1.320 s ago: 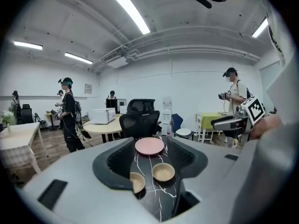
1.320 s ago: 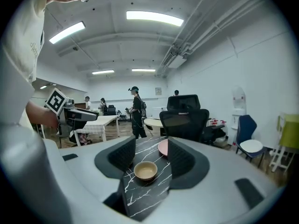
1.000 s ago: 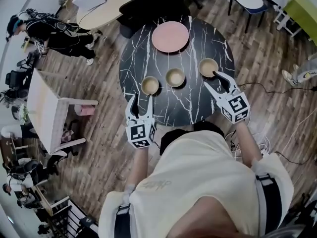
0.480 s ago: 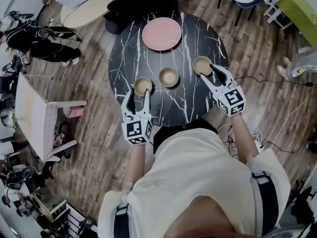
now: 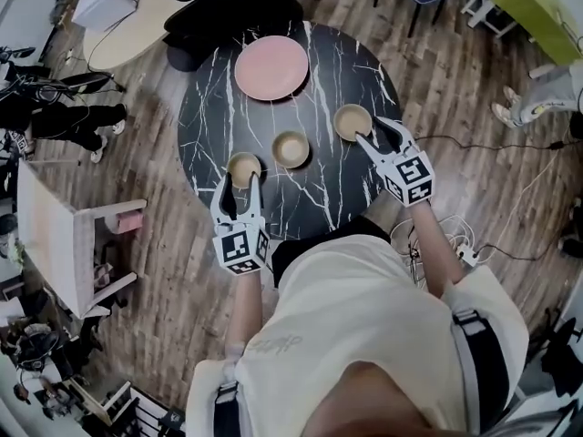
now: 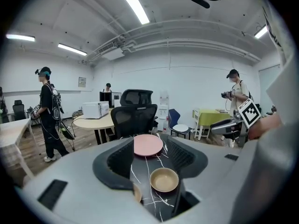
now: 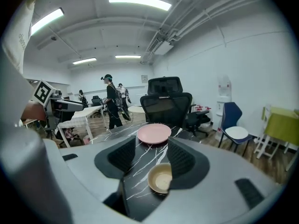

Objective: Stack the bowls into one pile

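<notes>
Bowls (image 5: pixel 291 148), three, tan, separate, left gripper (image 5: pixel 240 184) and right gripper (image 5: pixel 372 131) spread wide, holding nothing

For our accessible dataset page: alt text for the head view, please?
Seen from above, a person holds two open grippers over a round black table: the left gripper by the left bowl, the right gripper by the right bowl. A middle bowl and pink plate sit untouched.

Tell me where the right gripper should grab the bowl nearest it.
Pinch the bowl at its near rim, one jaw inside the wall and one outside, coming from above on the person's side. It sits upright and empty, so the thin rim is free to pinch, and the right gripper, jaws apart, sits at that edge.
</notes>
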`<state>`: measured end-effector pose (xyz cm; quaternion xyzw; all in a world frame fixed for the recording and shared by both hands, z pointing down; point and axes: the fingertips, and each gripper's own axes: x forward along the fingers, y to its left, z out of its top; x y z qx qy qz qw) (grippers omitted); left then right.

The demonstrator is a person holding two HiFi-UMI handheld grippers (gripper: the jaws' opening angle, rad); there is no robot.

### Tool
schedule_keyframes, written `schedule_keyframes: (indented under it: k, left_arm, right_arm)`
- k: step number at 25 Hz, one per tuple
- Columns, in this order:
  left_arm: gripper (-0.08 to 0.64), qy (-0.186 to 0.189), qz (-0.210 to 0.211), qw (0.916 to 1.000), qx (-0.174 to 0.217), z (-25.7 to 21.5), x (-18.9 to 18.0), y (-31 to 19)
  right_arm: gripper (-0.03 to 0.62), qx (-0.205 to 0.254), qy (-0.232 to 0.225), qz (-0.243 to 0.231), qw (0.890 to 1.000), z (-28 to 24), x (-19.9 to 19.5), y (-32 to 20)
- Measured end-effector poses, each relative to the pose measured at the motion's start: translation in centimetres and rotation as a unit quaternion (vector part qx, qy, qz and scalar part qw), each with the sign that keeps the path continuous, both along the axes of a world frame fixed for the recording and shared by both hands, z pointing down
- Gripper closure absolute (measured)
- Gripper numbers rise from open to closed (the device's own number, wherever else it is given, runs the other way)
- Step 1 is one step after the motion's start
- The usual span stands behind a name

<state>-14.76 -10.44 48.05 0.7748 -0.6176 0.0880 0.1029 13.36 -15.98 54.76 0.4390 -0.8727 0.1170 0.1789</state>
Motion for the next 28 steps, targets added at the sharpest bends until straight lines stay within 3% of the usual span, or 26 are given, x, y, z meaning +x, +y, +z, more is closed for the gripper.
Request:
schedule_keyframes:
  k: [10,16,28]
  left_arm:
    - [0.321,-0.003,-0.024,0.9995,-0.019,1.1,1.6,-0.7]
    - [0.321,0.008,-0.032,0.9987,-0.038,2.1,2.5,-0.8]
    - [0.321,0.012,-0.032,0.9969,-0.070,3.9,4.3,-1.8]
  right_arm:
    - [0.379,-0.049,0.000,0.005,0.999,6.4,3.1,-3.6]
    - [0.379,-0.075,0.030,-0.006,0.997,9.7,3.6,-4.8]
    - [0.379,-0.132,0.046,-0.005,0.990,15.2,4.7,-6.1]
